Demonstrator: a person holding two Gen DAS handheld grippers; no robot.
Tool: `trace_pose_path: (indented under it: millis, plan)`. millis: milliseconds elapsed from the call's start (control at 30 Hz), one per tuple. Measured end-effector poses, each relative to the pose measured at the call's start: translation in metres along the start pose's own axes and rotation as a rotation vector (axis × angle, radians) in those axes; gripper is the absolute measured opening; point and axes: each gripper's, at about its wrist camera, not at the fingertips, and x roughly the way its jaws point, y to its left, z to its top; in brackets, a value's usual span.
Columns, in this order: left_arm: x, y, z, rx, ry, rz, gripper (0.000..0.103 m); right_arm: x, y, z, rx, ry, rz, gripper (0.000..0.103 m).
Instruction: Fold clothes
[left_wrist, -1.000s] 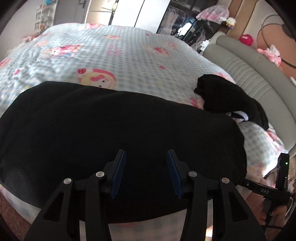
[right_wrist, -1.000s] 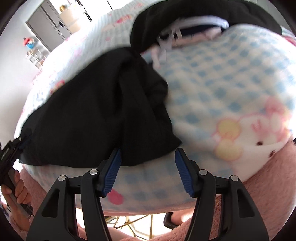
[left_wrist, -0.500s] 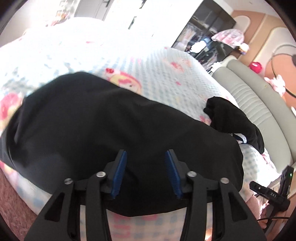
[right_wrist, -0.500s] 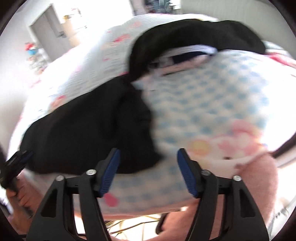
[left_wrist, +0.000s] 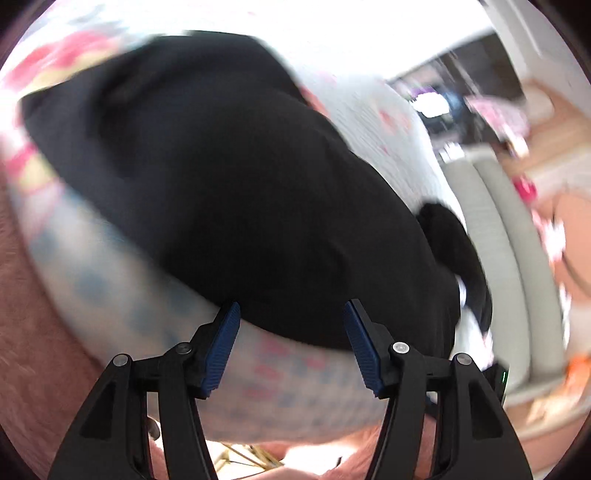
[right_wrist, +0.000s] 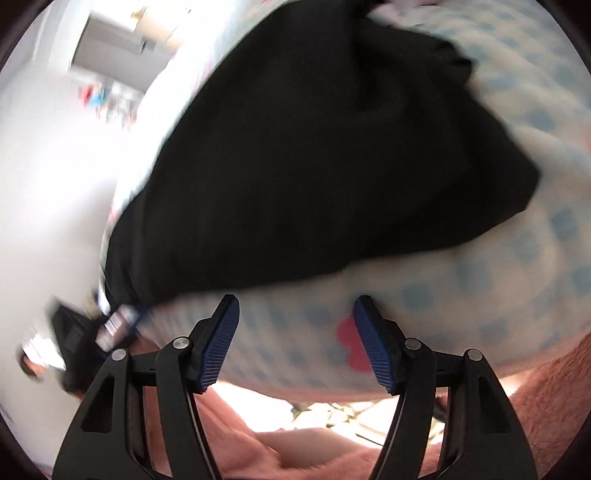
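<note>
Our left gripper (left_wrist: 291, 332) has matte black plastic arms with triangular cut-outs, round silver screws at the joints, and ribbed blue pads (left_wrist: 221, 350) lining the inner faces of its fingers. Our right gripper (right_wrist: 295, 328) is built the same: black frame, silver screws, ribbed blue pads (right_wrist: 373, 347). Both views are blurred.

left tongs (left_wrist: 291, 314) swung left, wider apart | right tongs (right_wrist: 295, 308) dropped to black garment (right_wrist: 314, 155) hem
</note>
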Motion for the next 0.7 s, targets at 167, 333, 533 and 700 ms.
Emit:
trace_pose_path:
  millis: [167, 333, 533, 700]
  plan:
    - [-0.015, 0.029, 0.011, -0.127, -0.088, -0.047, 0.066, -0.024, -0.013, 0.011, 0.114, -0.153, -0.028, 0.077]
    - [-0.005, 0.028, 0.031, -0.153, -0.108, -0.090, 0.073, -0.012, -0.022, 0.016, 0.230, -0.186, 0.019, 0.079]
    - [-0.001, 0.013, 0.030, -0.089, -0.116, -0.151, 0.075, -0.005, -0.005, 0.030, 0.240, -0.255, 0.059, 0.081]
    - [-0.015, 0.009, 0.047, -0.040, -0.177, -0.226, 0.075, -0.017, 0.011, 0.036, 0.204, -0.342, 0.110, 0.079]
